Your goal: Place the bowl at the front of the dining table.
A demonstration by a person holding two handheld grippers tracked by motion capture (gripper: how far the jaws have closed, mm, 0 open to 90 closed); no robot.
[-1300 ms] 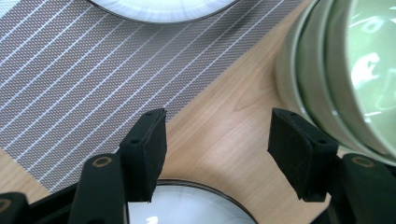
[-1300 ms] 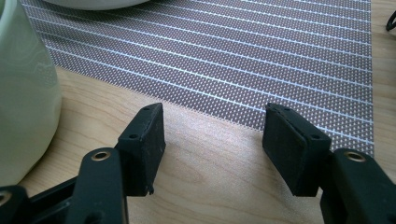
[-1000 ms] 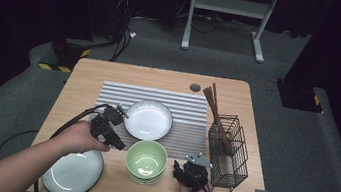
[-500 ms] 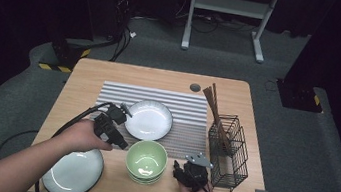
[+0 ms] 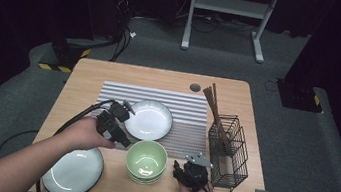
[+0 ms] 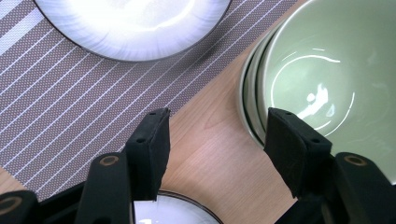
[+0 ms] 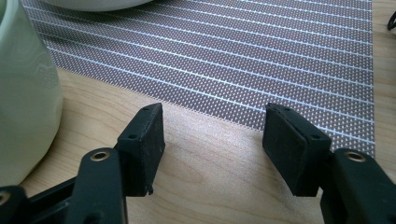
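Since the earlier frame the left gripper (image 5: pixel 113 121) has drifted slightly toward the stack of green bowls (image 5: pixel 147 160), while the right gripper (image 5: pixel 192 170) has kept its place. Largest is the wooden counter (image 5: pixel 91 72), carrying a grey striped placemat (image 5: pixel 186 113) behind the bowl stack. A white plate (image 5: pixel 72 170) lies well left of the stack at the counter's near edge, and a white dish (image 5: pixel 150 119) rests on the placemat just behind the stack. A black wire basket (image 5: pixel 229 150) holding brown chopsticks (image 5: pixel 215 107) stands to the stack's right. Left fingers (image 6: pixel 152 149) stand released, empty, one beside the bowls' rim. Right fingers (image 7: pixel 144 144) are likewise released, over bare wood just right of the stack.
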